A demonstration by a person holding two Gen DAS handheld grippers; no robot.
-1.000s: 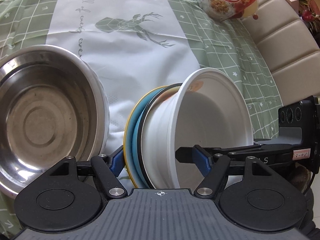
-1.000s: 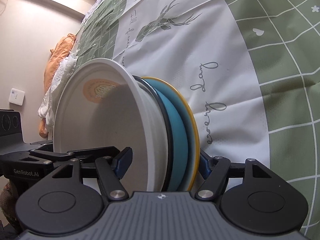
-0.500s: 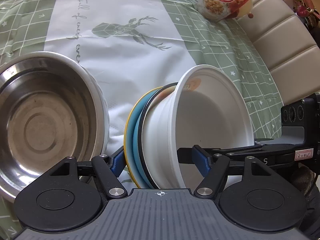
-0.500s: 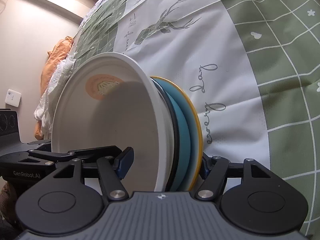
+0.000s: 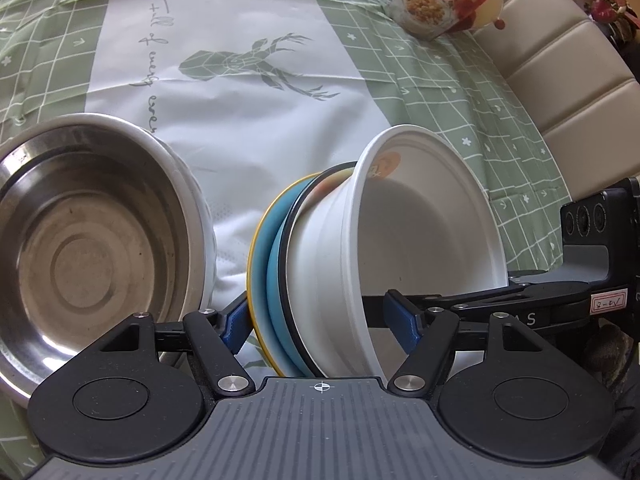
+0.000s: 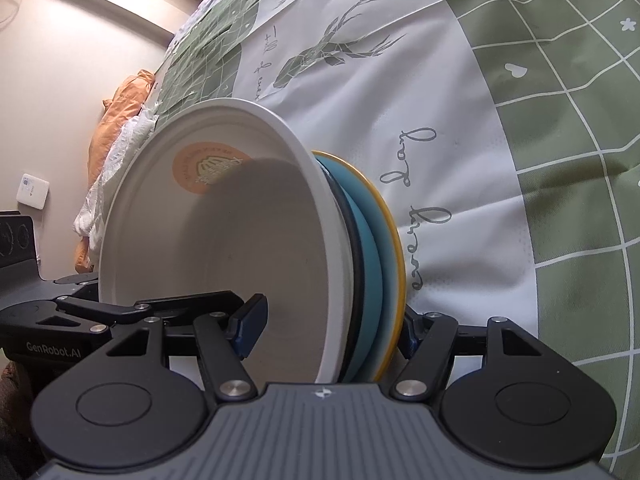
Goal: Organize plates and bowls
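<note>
the worktop (image 5: 256, 92) looked further away than a second before, so i judged the stack was rising beside the steel bowl (image 5: 92, 248). my left gripper (image 5: 320, 322) and right gripper (image 6: 328, 328) each clamped white bowl (image 5: 424, 240) and blue plate (image 6: 370, 260) together.

left wrist: close, faces right | right wrist: close, faces left | shared: dish stack (image 5: 332, 280)

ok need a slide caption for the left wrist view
Both grippers clamp a tilted stack, white bowl on blue plate, above a deer-print tablecloth, beside a steel bowl.
</note>
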